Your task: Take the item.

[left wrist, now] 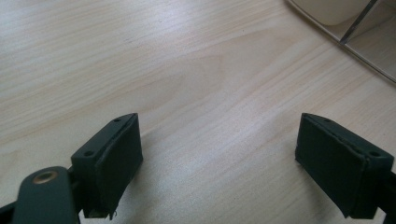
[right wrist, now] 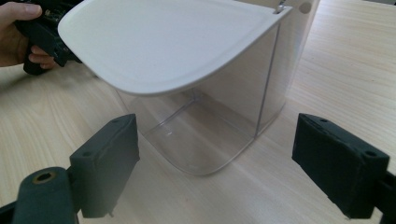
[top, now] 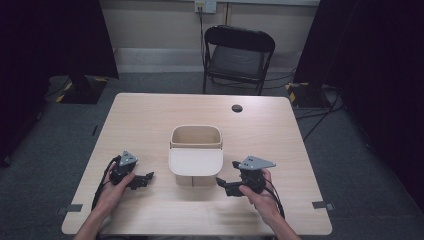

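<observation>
nearest the table's front edge, the person's two hands each hold a tool low over the wood. the left gripper (top: 145, 178) sits left of centre with its jaws spread wide and nothing between them; in the left gripper view they frame bare table (left wrist: 187, 84), with a corner of the container at the top right. the right gripper (top: 226, 186) sits right of centre, jaws likewise wide apart and empty, aimed at the container's clear wall from close by.

between the two, a little further in, stands the clear plastic container (top: 195, 172), upright in the middle of the table, with a pale lid (right wrist: 173, 42) hinged up and tilted out over its front side; it looks empty. beyond it is a dark round hole (top: 237, 108) in the tabletop, then a black folding chair (top: 239, 57) on the floor past the far edge.

the container looks light and its walls slick, so i'd guess a push from one side would slide or tip it. the overhanging lid could also get knocked by a jaw coming in high.
</observation>
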`<state>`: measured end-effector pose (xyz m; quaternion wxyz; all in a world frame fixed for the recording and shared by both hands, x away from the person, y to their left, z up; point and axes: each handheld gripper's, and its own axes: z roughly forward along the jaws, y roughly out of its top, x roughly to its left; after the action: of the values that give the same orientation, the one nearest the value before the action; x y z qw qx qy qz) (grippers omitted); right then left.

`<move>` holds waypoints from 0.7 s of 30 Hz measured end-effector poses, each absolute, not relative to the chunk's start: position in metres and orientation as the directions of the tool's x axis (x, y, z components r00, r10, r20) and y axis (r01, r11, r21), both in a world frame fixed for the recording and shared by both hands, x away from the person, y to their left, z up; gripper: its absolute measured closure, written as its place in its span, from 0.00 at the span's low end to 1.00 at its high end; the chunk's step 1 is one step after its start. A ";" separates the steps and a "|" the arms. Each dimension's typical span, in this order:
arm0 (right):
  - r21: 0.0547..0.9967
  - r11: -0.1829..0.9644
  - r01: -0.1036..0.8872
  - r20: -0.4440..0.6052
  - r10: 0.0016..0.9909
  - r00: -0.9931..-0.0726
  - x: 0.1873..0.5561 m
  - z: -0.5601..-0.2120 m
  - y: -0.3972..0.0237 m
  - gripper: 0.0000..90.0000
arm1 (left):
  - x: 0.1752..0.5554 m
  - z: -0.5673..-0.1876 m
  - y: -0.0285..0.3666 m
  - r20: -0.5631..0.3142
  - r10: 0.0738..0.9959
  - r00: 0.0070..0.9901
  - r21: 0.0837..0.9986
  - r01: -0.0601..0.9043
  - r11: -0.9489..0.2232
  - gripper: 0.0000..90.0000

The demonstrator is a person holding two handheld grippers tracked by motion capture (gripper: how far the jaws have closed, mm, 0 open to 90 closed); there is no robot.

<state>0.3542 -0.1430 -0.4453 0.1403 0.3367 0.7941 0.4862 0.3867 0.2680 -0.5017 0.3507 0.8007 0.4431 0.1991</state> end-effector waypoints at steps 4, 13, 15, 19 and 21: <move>0.864 0.310 0.398 0.102 0.665 -0.740 0.354 -0.447 -0.140 0.16 | 0.387 -0.502 0.268 0.008 0.849 0.528 0.738 0.570 -0.362 0.16; 0.862 0.311 0.400 0.109 0.658 -0.745 0.354 -0.449 -0.129 0.16 | 0.387 -0.502 0.268 0.009 0.849 0.528 0.738 0.570 -0.361 0.16; 0.860 0.321 0.396 0.103 0.651 -0.752 0.354 -0.448 -0.128 0.16 | 0.387 -0.502 0.268 0.008 0.849 0.528 0.738 0.570 -0.361 0.16; 0.858 0.321 0.400 0.100 0.661 -0.744 0.355 -0.448 -0.127 0.16 | 0.386 -0.502 0.268 0.008 0.851 0.525 0.738 0.571 -0.359 0.16; 0.855 0.333 0.398 0.094 0.655 -0.749 0.356 -0.448 -0.125 0.16 | 0.386 -0.502 0.268 0.008 0.851 0.525 0.738 0.571 -0.359 0.16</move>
<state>0.3559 -0.1253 -0.4478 0.1352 0.3272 0.8051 0.4758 0.3864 0.2678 -0.5018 0.3502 0.7998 0.4447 0.1997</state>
